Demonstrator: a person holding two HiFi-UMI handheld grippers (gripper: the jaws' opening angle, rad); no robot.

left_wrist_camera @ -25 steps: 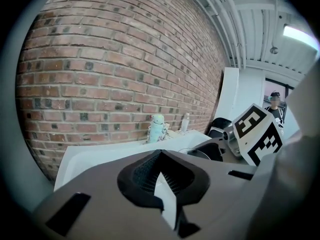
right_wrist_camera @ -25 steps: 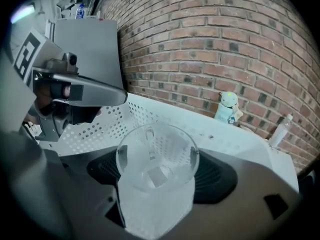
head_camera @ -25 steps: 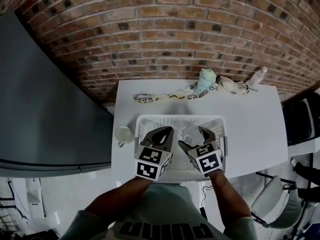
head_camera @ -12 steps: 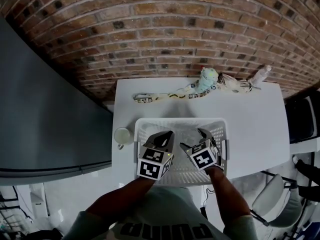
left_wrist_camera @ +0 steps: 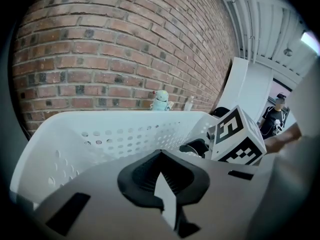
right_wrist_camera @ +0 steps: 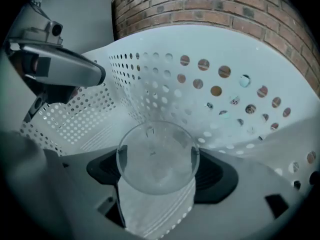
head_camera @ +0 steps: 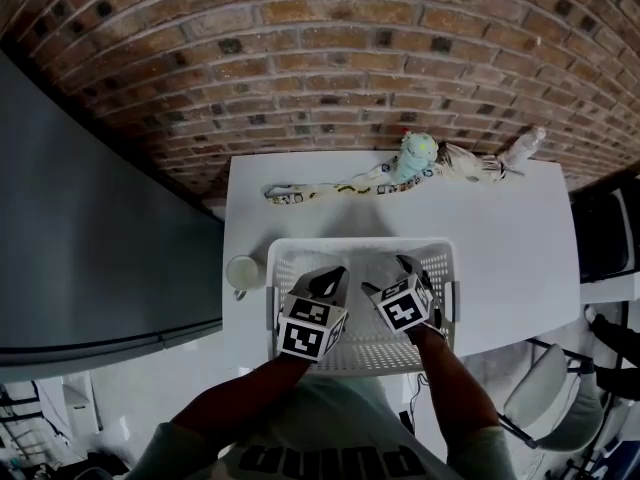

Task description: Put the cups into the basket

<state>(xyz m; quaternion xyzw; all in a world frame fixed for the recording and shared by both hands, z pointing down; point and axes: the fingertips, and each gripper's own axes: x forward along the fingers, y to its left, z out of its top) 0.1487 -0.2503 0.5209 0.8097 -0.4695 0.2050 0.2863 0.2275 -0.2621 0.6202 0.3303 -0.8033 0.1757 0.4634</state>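
1. A white basket [head_camera: 360, 353] sits on the near part of a white desk [head_camera: 510, 258], which stands against a brick wall [head_camera: 330, 58].
2. The right gripper [head_camera: 386, 276] reaches into the basket from the near side. Its jaws are clamped on the sides of a clear cup [right_wrist_camera: 156, 156].
3. The clear cup's open mouth faces the gripper's camera. The cup is inside the basket walls, above the perforated floor. Whether it touches the floor cannot be told.
4. The left gripper [head_camera: 325, 282] is also inside the basket, just left of the right one. Its jaws are pressed together with nothing between them.
5. A second cup [head_camera: 244, 270] stands on the desk just outside the basket's left wall.
6. Along the far edge of the desk lie a patterned strap [head_camera: 320, 190], a pale green toy [head_camera: 415, 154] and a small bottle [head_camera: 521, 148], well apart from the basket.
7. A dark panel [head_camera: 90, 238] runs along the left side of the desk.
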